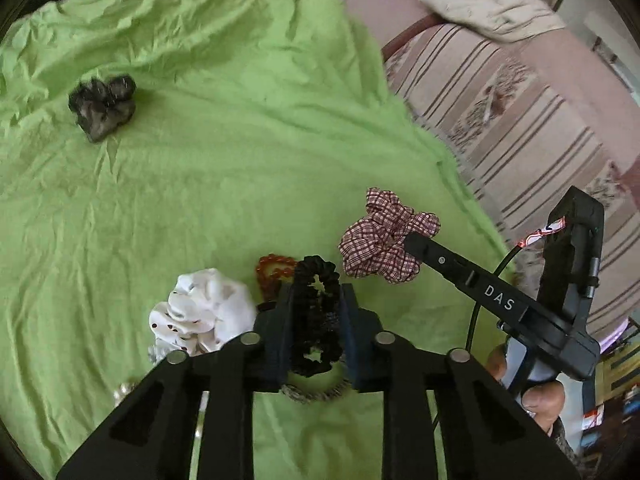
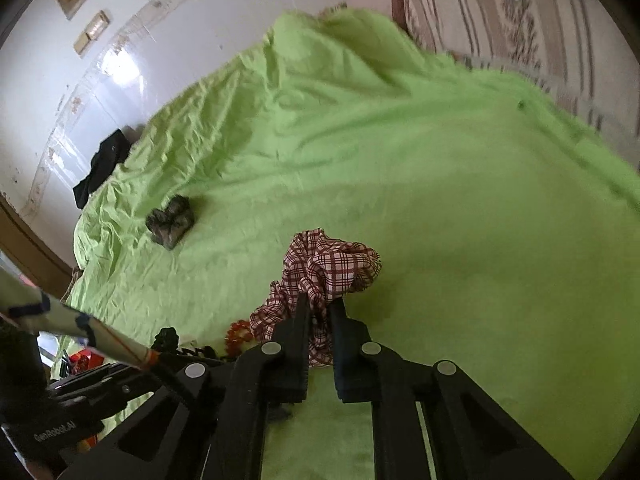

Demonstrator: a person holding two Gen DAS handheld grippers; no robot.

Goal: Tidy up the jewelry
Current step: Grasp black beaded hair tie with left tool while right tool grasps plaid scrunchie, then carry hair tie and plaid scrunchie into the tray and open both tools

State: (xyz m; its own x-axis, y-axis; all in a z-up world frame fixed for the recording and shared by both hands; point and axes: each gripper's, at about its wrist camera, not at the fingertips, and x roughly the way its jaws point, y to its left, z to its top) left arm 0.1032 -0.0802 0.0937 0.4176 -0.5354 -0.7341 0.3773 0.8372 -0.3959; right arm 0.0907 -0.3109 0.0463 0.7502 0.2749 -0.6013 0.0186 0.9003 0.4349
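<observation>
My left gripper (image 1: 316, 292) is shut on a black scrunchie (image 1: 318, 316), held just above the green sheet (image 1: 240, 160). My right gripper (image 2: 320, 304) is shut on a red plaid scrunchie (image 2: 324, 268), lifted off the sheet; it also shows in the left wrist view (image 1: 384, 236) with the right gripper's fingers (image 1: 416, 246) at its edge. A white dotted scrunchie (image 1: 200, 312) lies left of my left gripper. An orange bead bracelet (image 1: 272, 270) lies behind it. A dark grey scrunchie (image 1: 102, 106) lies apart at the far left, also in the right wrist view (image 2: 170, 220).
A grey braided band (image 1: 316, 392) lies under my left gripper, and pearl-like beads (image 1: 122, 390) lie at the lower left. A striped sofa (image 1: 520, 120) borders the sheet on the right. A dark garment (image 2: 102, 166) lies at the sheet's far edge by the wall.
</observation>
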